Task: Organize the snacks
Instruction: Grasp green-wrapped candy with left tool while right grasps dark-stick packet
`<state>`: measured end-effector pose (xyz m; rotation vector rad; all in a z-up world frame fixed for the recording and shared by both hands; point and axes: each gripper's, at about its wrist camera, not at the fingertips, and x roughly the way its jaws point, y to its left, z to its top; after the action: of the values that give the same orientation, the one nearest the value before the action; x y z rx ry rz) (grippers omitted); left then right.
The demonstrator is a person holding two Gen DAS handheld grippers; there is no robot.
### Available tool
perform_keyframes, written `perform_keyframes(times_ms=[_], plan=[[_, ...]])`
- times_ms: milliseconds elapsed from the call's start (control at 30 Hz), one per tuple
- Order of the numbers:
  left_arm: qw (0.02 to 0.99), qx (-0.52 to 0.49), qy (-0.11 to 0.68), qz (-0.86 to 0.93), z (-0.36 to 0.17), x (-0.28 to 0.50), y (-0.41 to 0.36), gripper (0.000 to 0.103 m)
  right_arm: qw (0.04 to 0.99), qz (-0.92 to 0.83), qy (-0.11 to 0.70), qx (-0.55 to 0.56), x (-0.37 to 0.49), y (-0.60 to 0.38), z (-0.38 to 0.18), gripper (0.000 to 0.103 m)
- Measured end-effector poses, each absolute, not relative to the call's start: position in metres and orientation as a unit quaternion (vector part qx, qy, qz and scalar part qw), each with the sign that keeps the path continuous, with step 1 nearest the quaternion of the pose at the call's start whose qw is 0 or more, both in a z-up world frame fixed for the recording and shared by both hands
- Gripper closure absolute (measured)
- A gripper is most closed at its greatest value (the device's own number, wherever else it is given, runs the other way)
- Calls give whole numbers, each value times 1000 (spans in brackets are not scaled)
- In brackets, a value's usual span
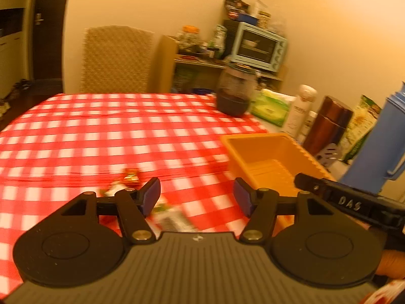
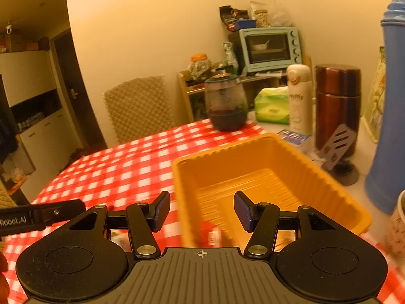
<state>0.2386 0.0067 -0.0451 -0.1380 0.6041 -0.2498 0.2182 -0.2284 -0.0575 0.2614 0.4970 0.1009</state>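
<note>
An orange plastic bin (image 2: 273, 152) stands on the red-checked tablecloth (image 1: 101, 131); it also shows in the left wrist view (image 1: 263, 149). A red snack packet (image 2: 211, 233) lies inside the bin at its near end, blurred. My right gripper (image 2: 201, 210) is open and empty above the bin's near edge. My left gripper (image 1: 196, 197) is open and empty above several small wrapped snacks (image 1: 131, 176) and a pale packet (image 1: 172, 217) on the cloth, left of the bin.
A dark glass jar (image 2: 226, 103), green tissue pack (image 2: 272, 105), white flask (image 2: 300, 98), brown canister (image 2: 336, 106) and blue thermos (image 2: 389, 101) stand behind and right of the bin. A padded chair (image 1: 116, 58) sits at the far edge. A cup (image 2: 397, 225) stands at right.
</note>
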Motion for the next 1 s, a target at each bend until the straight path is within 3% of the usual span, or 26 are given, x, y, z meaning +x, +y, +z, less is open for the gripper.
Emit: perform_keyframes(times_ms=[433, 1000], plan=[[946, -91, 308, -33, -61, 204, 86, 41, 956, 104, 258, 93, 218, -180, -63, 47], [933, -70, 352, -38, -98, 211, 106, 41, 924, 193, 331, -17, 246, -119, -124, 47]])
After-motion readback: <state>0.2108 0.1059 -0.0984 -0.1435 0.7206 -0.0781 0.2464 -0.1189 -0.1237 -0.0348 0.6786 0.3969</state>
